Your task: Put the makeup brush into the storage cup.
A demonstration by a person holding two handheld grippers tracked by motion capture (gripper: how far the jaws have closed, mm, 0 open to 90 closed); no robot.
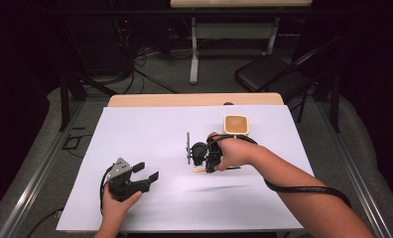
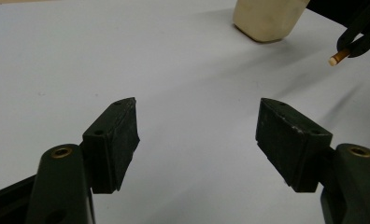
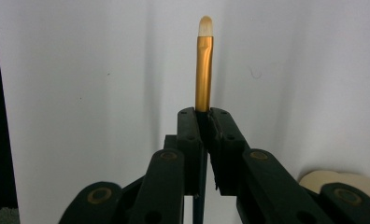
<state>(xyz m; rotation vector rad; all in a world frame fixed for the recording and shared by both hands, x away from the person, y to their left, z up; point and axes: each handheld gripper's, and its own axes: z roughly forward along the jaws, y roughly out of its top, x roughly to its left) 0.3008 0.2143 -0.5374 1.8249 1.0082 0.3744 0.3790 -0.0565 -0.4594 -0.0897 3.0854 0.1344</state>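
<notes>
Clamped between my right gripper's (image 3: 202, 116) jaws is a slim gold-ferruled brush with a pale bristle tip (image 3: 204, 65), pointing straight ahead. My left gripper (image 2: 197, 135) gapes wide, empty. With so little handle pinched, the brush could pivot or slip. Beyond both, the white tabletop (image 1: 150, 134) lies open; a cream square container (image 1: 235, 124) sits near its far edge.

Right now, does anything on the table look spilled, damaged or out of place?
Nothing stands out. The right gripper holds a small brush firmly, the cream container stands upright, and the left gripper is open over the white table.
</notes>
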